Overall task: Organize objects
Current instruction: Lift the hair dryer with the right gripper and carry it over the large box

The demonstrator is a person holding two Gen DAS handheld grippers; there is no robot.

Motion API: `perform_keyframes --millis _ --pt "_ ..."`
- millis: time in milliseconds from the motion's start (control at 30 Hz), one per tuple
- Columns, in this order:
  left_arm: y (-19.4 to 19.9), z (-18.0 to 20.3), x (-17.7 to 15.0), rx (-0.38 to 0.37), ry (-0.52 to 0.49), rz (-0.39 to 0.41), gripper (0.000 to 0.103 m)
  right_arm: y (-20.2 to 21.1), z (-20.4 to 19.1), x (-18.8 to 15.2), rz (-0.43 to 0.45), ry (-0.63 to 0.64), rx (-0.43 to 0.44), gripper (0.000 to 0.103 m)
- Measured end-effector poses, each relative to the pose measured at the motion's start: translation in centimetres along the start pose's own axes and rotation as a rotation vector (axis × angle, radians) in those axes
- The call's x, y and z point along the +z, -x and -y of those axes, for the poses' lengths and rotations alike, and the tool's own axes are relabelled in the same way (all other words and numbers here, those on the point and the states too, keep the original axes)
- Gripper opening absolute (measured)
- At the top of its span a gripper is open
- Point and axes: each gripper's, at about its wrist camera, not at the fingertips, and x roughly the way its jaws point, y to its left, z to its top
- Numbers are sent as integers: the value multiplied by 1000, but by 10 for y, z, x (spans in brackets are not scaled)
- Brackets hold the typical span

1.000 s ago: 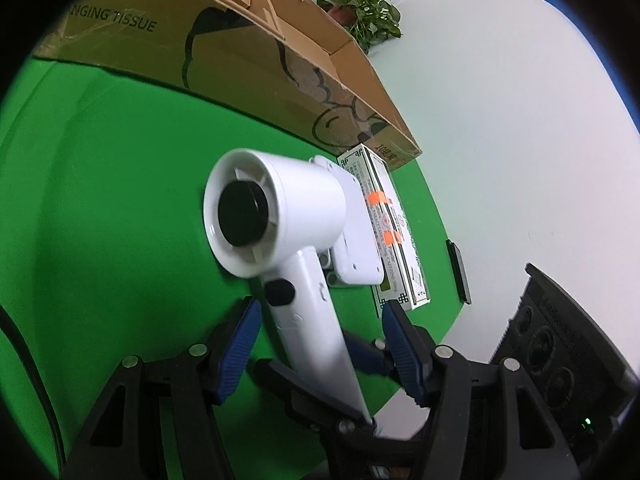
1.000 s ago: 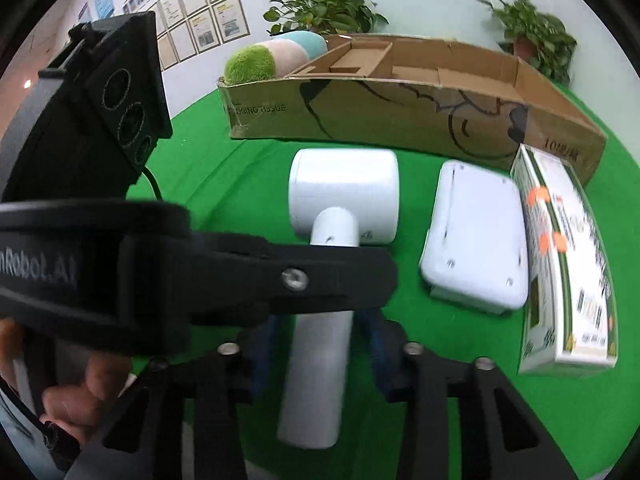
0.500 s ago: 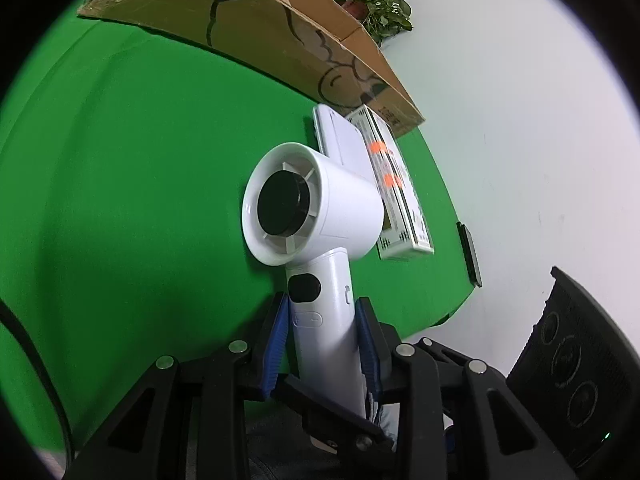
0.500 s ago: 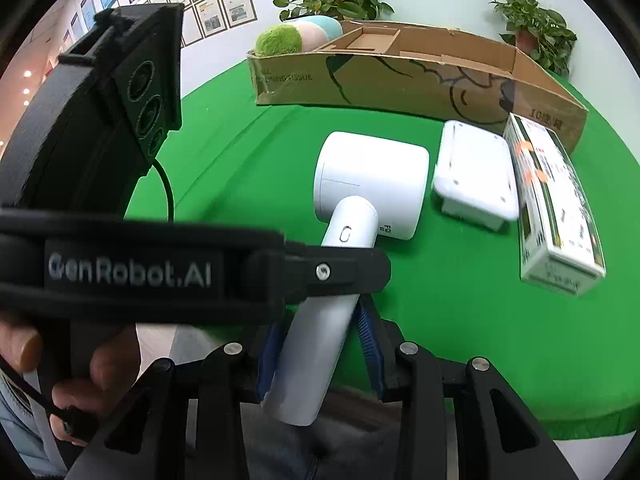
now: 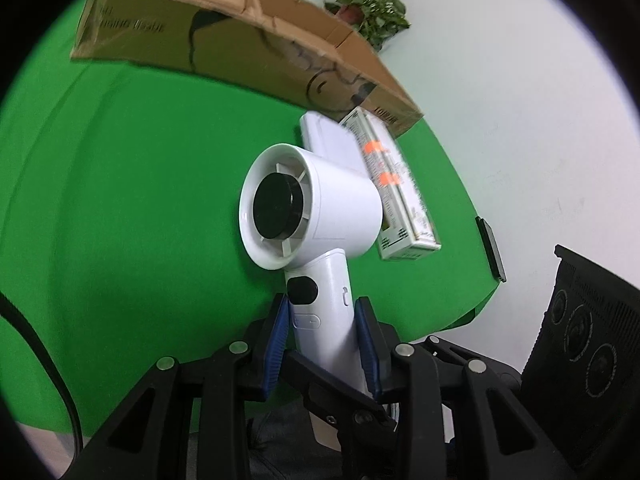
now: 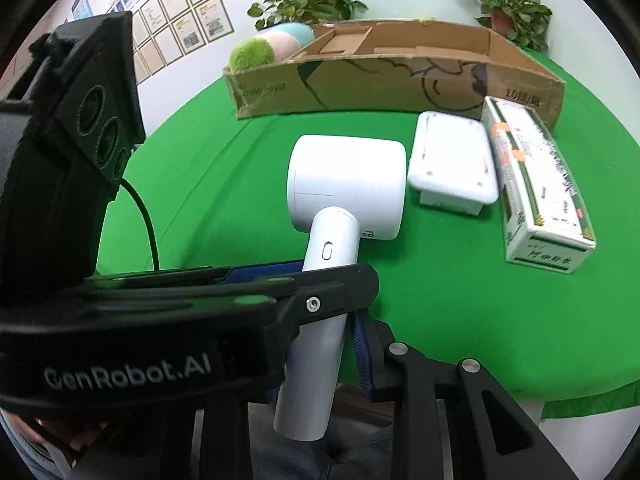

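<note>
White plastic fills both my views: the white plastic hair dryer (image 5: 316, 216) with its short round barrel and black centre cap, lifted off the green-cloth tabletop (image 5: 120, 200) and hanging out past its near edge. My left gripper (image 5: 323, 344) has its blue pads pressed on either side of the handle just below the black switch, so those jaws are narrow and holding the dryer. My right gripper (image 6: 320, 352) sits lower on the same handle; its jaws are closing, with the handle between them and one blue pad against its side, though the left tool crosses in front and hides the other pad.

Beyond the dryer, a flat white plastic case (image 6: 454, 168) and a long white printed carton with orange marks (image 6: 536, 196) lie side by side, just in front of the long open brown cardboard box (image 6: 400, 76), which holds a fuzzy green and pastel plush toy (image 6: 256, 54) at one end.

I judge this the carrying step: dryer picked up, not yet placed. Next, I would guess, both hands must travel together toward the box, keeping the barrel clear of the case and carton, then lower it into a free section.
</note>
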Motion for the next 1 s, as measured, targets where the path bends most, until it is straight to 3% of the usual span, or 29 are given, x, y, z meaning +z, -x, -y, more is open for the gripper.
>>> perform_keyframes --millis 233,1000 --pt "24 26 18 4 -88 87 31 29 0 13 98 -2 -17 26" --pt "77 93 126 7 -328 335 31 109 -14 129 433 47 -48 25"
